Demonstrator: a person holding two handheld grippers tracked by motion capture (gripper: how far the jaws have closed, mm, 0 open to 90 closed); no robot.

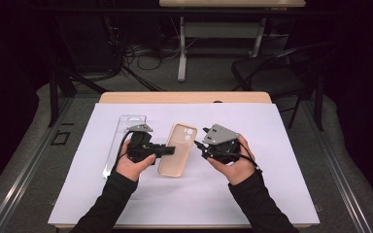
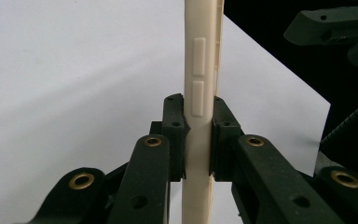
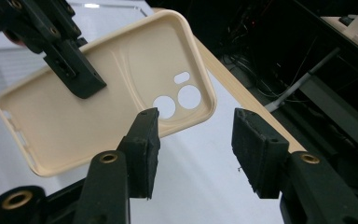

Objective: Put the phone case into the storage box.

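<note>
While the left hand-held gripper [image 1: 171, 150] clamps a beige phone case [image 1: 178, 148] by its edge, probably steadying it above the tabletop [image 1: 281, 194], the right hand-held gripper [image 3: 193, 151] waits half open beside it.

1. My phone case [image 1: 177, 148] is a beige, soft-looking shell with rounded corners and a camera cutout at its far end.
2. It is empty, open side up, held by one long edge over the white sheet [image 1: 272, 194].
3. Two raised side buttons mark that clamped edge [image 2: 198, 74].
</note>
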